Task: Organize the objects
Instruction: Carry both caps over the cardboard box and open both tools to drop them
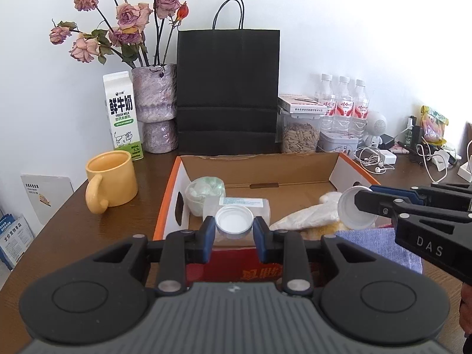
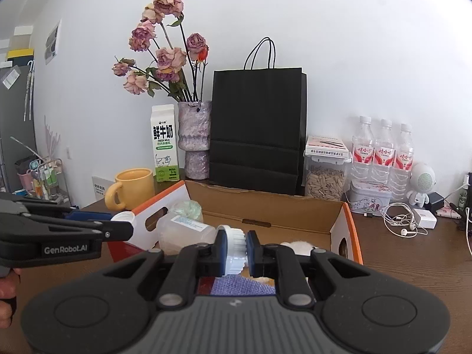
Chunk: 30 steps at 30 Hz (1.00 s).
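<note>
Each gripper holds a white screw lid over the near edge of an open cardboard box [image 1: 265, 166]. My left gripper [image 1: 234, 230] is shut on a white lid [image 1: 234, 222], open side up. My right gripper [image 2: 236, 249] is shut on another white ribbed lid [image 2: 235, 249], held on edge; it also shows in the left wrist view [image 1: 352, 208]. The left gripper's lid shows in the right wrist view [image 2: 125, 216]. Inside the box lie a clear plastic jar [image 1: 244, 206], a green-white bundle [image 1: 205, 190], a white bag [image 1: 306, 214] and a blue cloth [image 1: 374, 243].
Along the back wall stand a yellow mug [image 1: 110, 181], a milk carton [image 1: 122, 115], a vase of dried roses [image 1: 155, 106], a black paper bag [image 1: 228, 91], a seed container [image 1: 301, 131], three water bottles [image 1: 343, 103] and a tin [image 1: 337, 144]. Earphones and chargers [image 1: 374, 157] lie at right.
</note>
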Tool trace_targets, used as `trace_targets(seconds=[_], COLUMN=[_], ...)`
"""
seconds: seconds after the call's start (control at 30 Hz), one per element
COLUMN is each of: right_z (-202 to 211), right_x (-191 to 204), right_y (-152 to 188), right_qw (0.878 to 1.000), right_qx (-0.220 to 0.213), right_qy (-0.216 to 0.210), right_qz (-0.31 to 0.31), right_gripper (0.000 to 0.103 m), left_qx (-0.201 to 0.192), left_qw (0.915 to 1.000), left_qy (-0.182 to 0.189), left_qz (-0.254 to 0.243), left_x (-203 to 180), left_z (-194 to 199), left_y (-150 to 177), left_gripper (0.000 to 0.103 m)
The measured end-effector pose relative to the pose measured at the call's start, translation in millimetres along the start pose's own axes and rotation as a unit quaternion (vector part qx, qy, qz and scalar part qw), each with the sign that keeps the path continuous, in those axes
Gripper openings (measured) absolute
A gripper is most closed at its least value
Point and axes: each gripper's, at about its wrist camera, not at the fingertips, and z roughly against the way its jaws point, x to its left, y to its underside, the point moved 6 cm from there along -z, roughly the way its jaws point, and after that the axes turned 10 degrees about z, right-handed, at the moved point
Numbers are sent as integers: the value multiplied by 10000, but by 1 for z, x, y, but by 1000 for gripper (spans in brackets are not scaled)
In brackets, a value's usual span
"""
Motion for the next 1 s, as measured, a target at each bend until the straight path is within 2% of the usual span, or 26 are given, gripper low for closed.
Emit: trace_targets(seconds=[0.33, 0.73, 1.0], right_z=[-34, -76, -95], right_x=[-15, -41, -53], right_y=[-11, -9, -5], right_qw=[10000, 9999, 9996], right_qx=[-61, 106, 243], right_qy=[25, 87, 144], right_qz=[-65, 36, 48], right_gripper=[13, 13, 13], left_qx=[-81, -69, -45], left_qw=[9999, 9997, 9998], left_qy=[129, 221, 207], left_qz=[67, 46, -33], left_x=[-22, -40, -39], left_z=[-39, -88, -111], left_y=[-18, -36, -42], left_gripper=[29, 29, 29])
